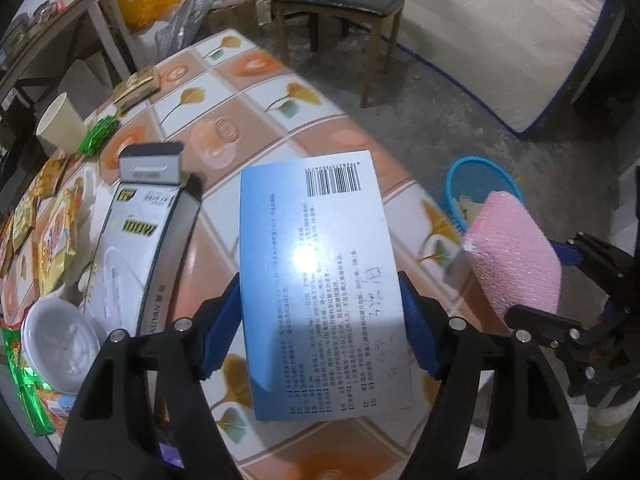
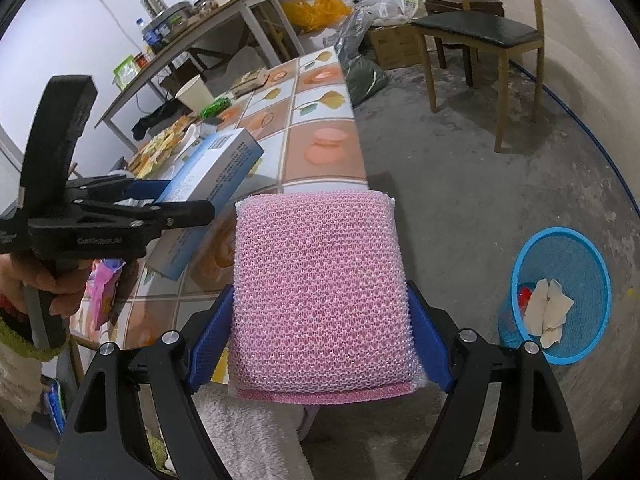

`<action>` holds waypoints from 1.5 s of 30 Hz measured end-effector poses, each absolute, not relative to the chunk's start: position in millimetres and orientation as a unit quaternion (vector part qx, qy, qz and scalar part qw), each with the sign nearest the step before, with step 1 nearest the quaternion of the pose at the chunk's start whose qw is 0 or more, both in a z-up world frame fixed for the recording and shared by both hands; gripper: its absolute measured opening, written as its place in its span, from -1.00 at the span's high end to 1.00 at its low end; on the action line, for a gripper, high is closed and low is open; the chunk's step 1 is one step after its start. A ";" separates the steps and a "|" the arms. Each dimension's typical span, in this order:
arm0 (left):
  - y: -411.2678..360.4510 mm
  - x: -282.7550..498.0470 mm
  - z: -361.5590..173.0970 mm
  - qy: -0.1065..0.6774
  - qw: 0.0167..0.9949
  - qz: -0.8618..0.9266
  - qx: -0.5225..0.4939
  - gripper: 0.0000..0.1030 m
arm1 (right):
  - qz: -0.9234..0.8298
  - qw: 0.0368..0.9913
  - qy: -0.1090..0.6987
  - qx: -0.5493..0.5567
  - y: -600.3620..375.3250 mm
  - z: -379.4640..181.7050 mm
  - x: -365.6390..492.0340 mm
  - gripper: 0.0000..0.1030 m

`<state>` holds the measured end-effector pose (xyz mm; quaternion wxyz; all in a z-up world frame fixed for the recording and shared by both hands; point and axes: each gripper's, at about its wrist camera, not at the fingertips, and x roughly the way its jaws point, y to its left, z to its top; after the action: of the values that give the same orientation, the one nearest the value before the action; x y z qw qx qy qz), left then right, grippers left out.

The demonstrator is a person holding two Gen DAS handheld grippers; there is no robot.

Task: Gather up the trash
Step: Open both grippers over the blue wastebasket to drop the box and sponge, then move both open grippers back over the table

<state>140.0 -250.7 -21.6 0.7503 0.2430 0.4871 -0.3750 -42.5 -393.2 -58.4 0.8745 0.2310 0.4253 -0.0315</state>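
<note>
My left gripper (image 1: pixel 320 320) is shut on a flat blue medicine box (image 1: pixel 320 280) with a barcode, held above the tiled table (image 1: pixel 248 80). It also shows in the right wrist view (image 2: pixel 216 176). My right gripper (image 2: pixel 320 336) is shut on a pink mesh scrubbing sponge (image 2: pixel 320 292), held past the table's near edge; the sponge also shows in the left wrist view (image 1: pixel 516 252). A blue mesh waste basket (image 2: pixel 560 256) stands on the floor to the right, with crumpled tissues inside; in the left wrist view the basket (image 1: pixel 476 176) is partly hidden by the sponge.
On the table's left side lie a long white-and-black box (image 1: pixel 136 248), a white bowl (image 1: pixel 60 344), a paper cup (image 1: pixel 60 124), a green wrapper (image 1: pixel 98 134) and several snack packets (image 1: pixel 56 236). Wooden chairs (image 2: pixel 480 32) and bags stand on the concrete floor beyond.
</note>
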 end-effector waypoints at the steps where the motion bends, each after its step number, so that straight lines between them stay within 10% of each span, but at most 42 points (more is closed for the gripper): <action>1: -253.5 137.5 -19.9 0.486 0.750 -0.379 0.242 -0.34 | -0.035 0.875 0.422 0.235 -397.0 -57.4 -45.6 -0.53; 16: -373.1 76.8 -7.2 0.467 0.707 -0.472 0.241 -0.34 | -0.161 0.841 0.341 0.387 -533.5 -65.3 -144.9 -0.53; 31: -535.5 20.7 -128.4 0.557 0.615 -0.519 0.203 -0.62 | -0.278 0.734 0.309 0.537 -685.5 -161.9 -169.6 -0.69; 45: -494.2 33.0 -98.8 0.547 0.641 -0.520 0.138 -0.62 | -0.327 0.708 0.321 0.538 -673.1 -209.7 -201.8 -0.69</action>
<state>33.0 -494.2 -98.8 0.6415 0.1379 0.5467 -0.5203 -201.8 -673.1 -209.7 0.7081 0.5375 0.3205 -0.3270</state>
